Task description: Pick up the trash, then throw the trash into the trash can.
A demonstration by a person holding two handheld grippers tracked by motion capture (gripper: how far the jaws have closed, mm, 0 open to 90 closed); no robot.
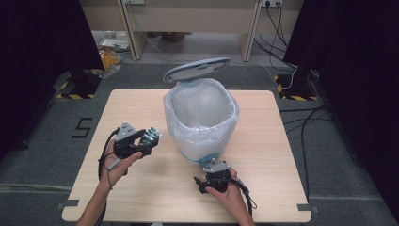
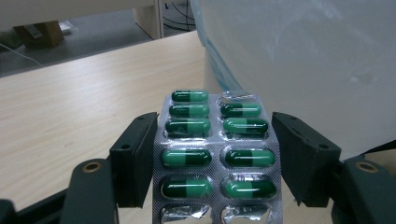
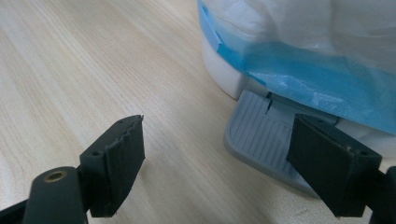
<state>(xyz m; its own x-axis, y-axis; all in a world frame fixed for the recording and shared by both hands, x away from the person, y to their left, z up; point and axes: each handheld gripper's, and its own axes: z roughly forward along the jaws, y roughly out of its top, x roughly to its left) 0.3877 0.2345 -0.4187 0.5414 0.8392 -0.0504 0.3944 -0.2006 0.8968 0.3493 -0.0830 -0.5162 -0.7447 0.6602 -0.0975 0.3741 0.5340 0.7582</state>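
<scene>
Left gripper view: our left gripper (image 2: 217,154) clamps a blister pack (image 2: 215,158) of green capsules by its edges, just beside the lined bin (image 2: 299,56). Our right gripper (image 3: 224,158) stands open, one jaw over the bin's pedal (image 3: 261,140).

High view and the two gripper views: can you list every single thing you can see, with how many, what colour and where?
pill pack: one, silver with green capsules, clamped between the left gripper's jaws
pedal bin: one, white with a clear liner, middle of the table
bin lid: one, grey, standing open behind the bin
foot pedal: one, grey, at the bin's base, under the right jaw
table: one, light wood
left gripper: one, black, beside the bin, shut on the pack
right gripper: one, black, jaws open, at the pedal
</scene>
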